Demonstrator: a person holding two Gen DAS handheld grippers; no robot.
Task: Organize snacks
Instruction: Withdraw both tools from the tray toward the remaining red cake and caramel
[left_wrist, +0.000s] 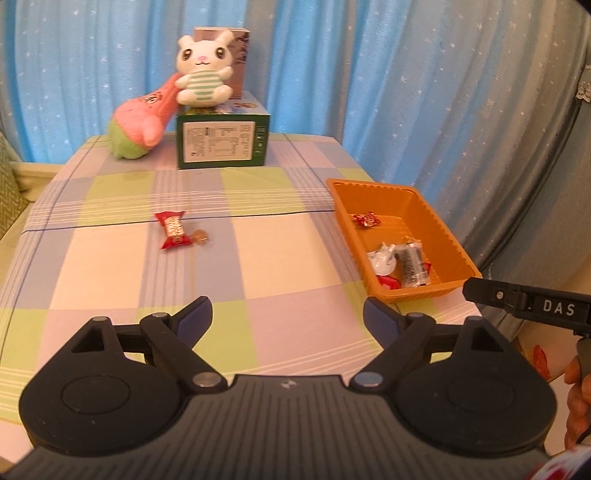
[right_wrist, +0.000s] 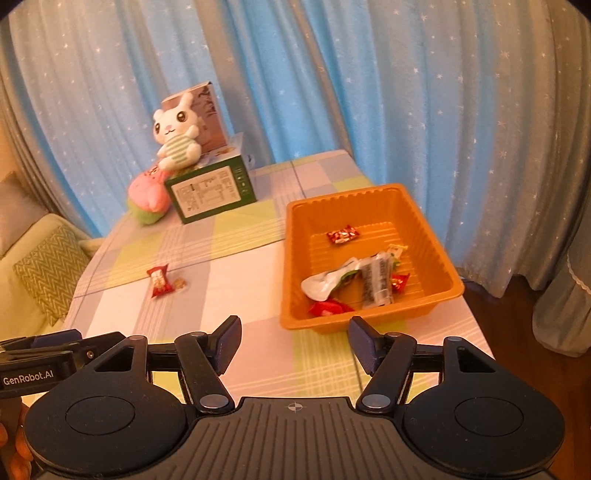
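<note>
My left hand-held gripper (left_wrist: 286, 314) hovers over the checked surface (left_wrist: 110, 266) with its jaws spread wide and nothing between them. My right hand-held gripper (right_wrist: 295, 341) is also apart and empty. Ahead of the left one and a little to its left lie a red wrapped snack (left_wrist: 173, 230) and a small brown candy (left_wrist: 201, 237), touching each other. Just ahead of the right one sits the orange tray (right_wrist: 436, 254), holding several wrapped snacks (right_wrist: 369, 280) near its close end and one red piece (right_wrist: 342, 234) farther in. Far ahead stand a green box (left_wrist: 221, 142) and a plush rabbit (left_wrist: 202, 74).
</note>
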